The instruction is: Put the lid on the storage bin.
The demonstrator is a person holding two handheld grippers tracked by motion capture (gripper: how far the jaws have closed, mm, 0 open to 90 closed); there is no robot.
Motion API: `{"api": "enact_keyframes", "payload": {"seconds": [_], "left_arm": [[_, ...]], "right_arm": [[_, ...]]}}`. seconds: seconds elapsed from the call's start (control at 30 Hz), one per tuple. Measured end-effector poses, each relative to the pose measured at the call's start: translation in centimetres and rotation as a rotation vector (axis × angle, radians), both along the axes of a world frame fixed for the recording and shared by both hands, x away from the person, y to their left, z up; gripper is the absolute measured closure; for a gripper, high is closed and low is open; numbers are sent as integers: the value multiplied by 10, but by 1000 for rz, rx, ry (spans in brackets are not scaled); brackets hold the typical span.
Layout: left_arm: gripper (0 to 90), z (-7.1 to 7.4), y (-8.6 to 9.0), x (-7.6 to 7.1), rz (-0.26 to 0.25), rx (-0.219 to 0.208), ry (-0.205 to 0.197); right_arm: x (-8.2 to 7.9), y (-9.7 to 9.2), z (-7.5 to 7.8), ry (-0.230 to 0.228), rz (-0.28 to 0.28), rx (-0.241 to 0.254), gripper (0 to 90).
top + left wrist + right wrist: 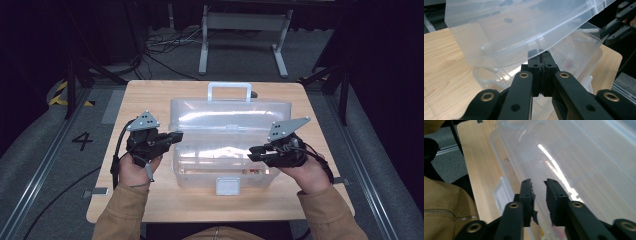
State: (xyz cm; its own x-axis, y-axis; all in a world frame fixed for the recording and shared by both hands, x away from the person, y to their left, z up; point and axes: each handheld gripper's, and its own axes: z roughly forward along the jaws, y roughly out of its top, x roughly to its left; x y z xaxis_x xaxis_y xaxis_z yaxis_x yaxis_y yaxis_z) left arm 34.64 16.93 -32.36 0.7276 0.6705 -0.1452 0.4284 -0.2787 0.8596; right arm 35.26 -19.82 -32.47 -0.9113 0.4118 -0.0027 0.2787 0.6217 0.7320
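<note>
A clear plastic storage box (200, 175) stands in the middle of the wooden table (150, 100), its lid (230, 112) raised part-way and tilted. My left gripper (179, 136) is at the lid's left edge. In the left gripper view its jaws (540, 53) are pressed together on the lid's lower rim (499, 32). My right gripper (252, 150) hovers over the right part of the box, just under the lid. Its jaws (539, 182) stand a little apart, with nothing pinched and the lid (586, 157) beyond them. Small coloured items (250, 171) lie inside the box.
The lid's handle (229, 91) points to the far side. A clear latch tab (227, 186) hangs at the box's front wall. Bare table runs left and right of the box. Beyond the table are a white frame (245, 30) and floor cables (165, 45).
</note>
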Motion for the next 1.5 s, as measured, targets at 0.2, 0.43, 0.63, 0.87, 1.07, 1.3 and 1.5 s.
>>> {"api": "enact_keyframes", "payload": {"seconds": [0.2, 0.43, 0.63, 0.87, 1.07, 1.3, 1.5], "left_arm": [[885, 0, 0, 0, -3, 1, 2], [884, 0, 0, 0, -12, 8, 3], [881, 0, 0, 0, -14, 10, 3], [878, 0, 1, 0, -24, 21, -1], [867, -1, -1, -1, -33, 48, -6], [866, -1, -2, -2, -29, 95, 8], [856, 0, 2, -1, -41, 106, 35]], "right_arm": [[-6, -19, 5, -40, -40, 83, 889], [-8, -51, 3, -83, -111, 189, 897], [-8, -71, 0, -120, -149, 260, 898], [-2, -83, -5, -94, -198, 260, 898], [2, -94, -7, -73, -240, 259, 897], [4, -100, -9, -59, -266, 253, 898], [6, -99, -9, -46, -259, 239, 897]]}}
